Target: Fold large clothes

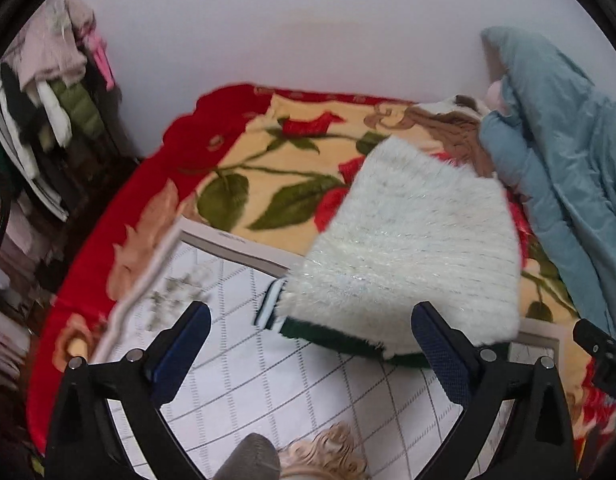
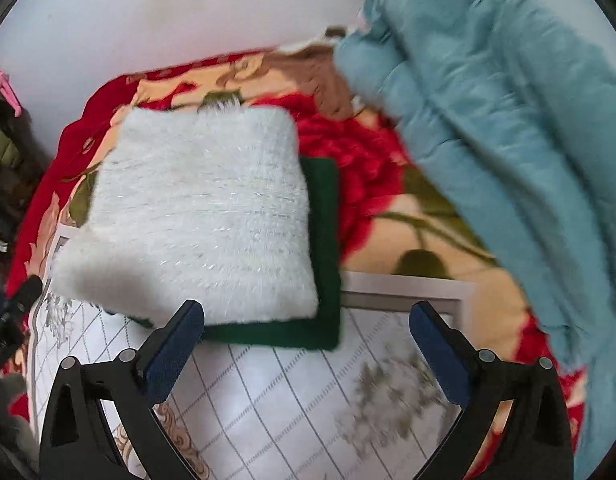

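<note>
A folded fluffy white sweater [image 1: 412, 240] lies on a folded dark green garment [image 1: 336, 342] on the bed; both also show in the right wrist view, the sweater [image 2: 203, 216] on the green garment [image 2: 324, 240]. My left gripper [image 1: 310, 328] is open and empty, just in front of the stack's near edge. My right gripper [image 2: 308, 324] is open and empty, at the stack's near right corner. A light blue padded coat [image 1: 564, 168] lies crumpled at the right; it also fills the right of the right wrist view [image 2: 508, 152].
A white grid-patterned sheet [image 1: 267, 380] lies under the grippers on a red floral blanket [image 1: 267, 152]. A rack of hanging clothes [image 1: 55, 92] stands at the left. A white wall [image 1: 287, 32] is behind the bed.
</note>
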The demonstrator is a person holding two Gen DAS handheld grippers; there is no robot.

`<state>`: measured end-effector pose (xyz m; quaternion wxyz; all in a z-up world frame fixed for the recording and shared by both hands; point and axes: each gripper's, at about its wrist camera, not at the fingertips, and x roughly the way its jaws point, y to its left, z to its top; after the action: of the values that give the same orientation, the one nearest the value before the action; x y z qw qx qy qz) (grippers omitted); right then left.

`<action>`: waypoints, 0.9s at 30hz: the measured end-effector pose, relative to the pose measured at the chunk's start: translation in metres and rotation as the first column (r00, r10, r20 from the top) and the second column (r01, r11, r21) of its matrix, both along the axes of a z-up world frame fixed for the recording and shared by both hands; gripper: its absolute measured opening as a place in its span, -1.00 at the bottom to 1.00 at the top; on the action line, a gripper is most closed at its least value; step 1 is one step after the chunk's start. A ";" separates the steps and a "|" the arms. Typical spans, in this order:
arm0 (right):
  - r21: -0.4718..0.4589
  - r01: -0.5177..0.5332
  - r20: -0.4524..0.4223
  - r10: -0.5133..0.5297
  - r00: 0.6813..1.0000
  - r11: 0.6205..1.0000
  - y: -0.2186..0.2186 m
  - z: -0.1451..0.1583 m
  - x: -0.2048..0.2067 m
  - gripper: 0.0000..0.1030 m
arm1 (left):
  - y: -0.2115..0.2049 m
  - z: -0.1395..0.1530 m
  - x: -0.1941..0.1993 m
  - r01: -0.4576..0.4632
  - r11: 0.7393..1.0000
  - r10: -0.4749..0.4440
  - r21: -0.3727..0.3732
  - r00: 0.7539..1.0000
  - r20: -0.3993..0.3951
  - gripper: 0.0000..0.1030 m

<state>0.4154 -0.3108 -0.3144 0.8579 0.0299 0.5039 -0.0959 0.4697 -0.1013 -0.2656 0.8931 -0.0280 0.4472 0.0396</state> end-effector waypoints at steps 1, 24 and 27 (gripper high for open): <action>-0.012 0.005 0.011 -0.005 1.000 1.000 0.008 0.016 -0.014 1.00 | 0.003 0.013 -0.008 0.012 1.000 -0.012 0.001 1.000 0.006 0.99; -0.138 0.160 0.280 -0.116 0.953 0.977 0.138 0.356 -0.344 1.00 | 0.082 0.266 -0.243 0.199 0.979 -0.192 -0.034 0.969 0.155 0.98; -0.133 0.163 0.313 -0.114 0.943 0.978 0.145 0.383 -0.374 1.00 | 0.086 0.284 -0.261 0.198 0.980 -0.191 -0.024 0.966 0.174 0.99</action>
<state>0.0413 -0.1658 0.0682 0.9158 0.0121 0.3538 -0.1898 0.2084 -0.0151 0.0188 0.9270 -0.0058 0.3701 -0.0601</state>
